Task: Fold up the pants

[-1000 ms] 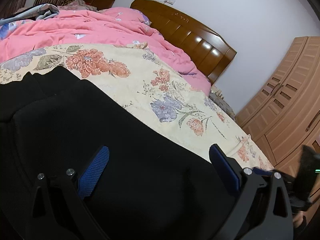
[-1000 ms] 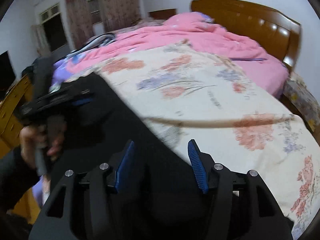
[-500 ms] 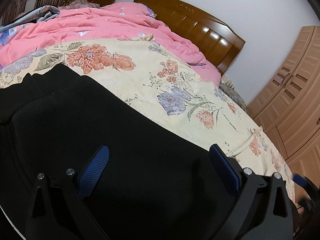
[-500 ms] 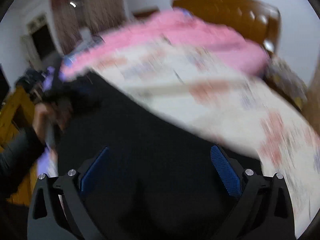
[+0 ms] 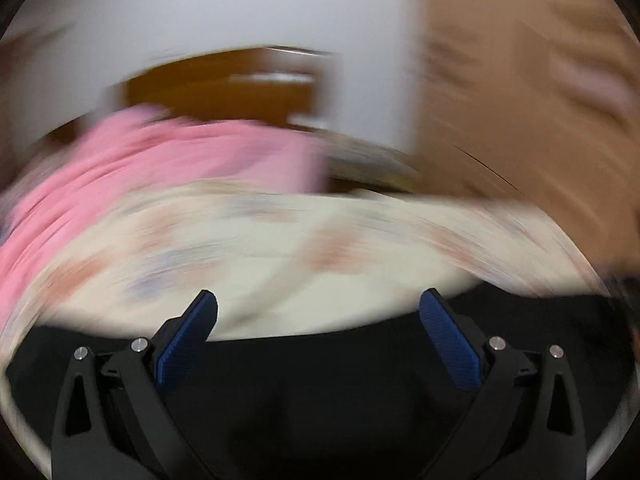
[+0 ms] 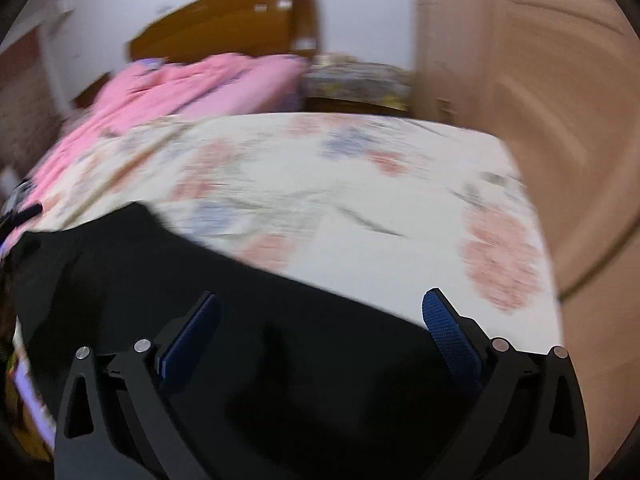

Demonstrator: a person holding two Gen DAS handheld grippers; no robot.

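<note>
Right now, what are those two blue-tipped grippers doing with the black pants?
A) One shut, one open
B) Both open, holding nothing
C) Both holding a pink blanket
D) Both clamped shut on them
B: the left gripper and right gripper both have fingers spread wide, with the pants lying loose on the bed.

pants (image 6: 280, 340): black — plain
sheet (image 6: 360, 184): cream, with pink and lilac flowers
quilt (image 6: 192, 84): pink
headboard (image 6: 240, 20): brown wood
wardrobe (image 6: 540, 80): light brown
finger pads (image 5: 448, 340): blue — on black frames
</note>
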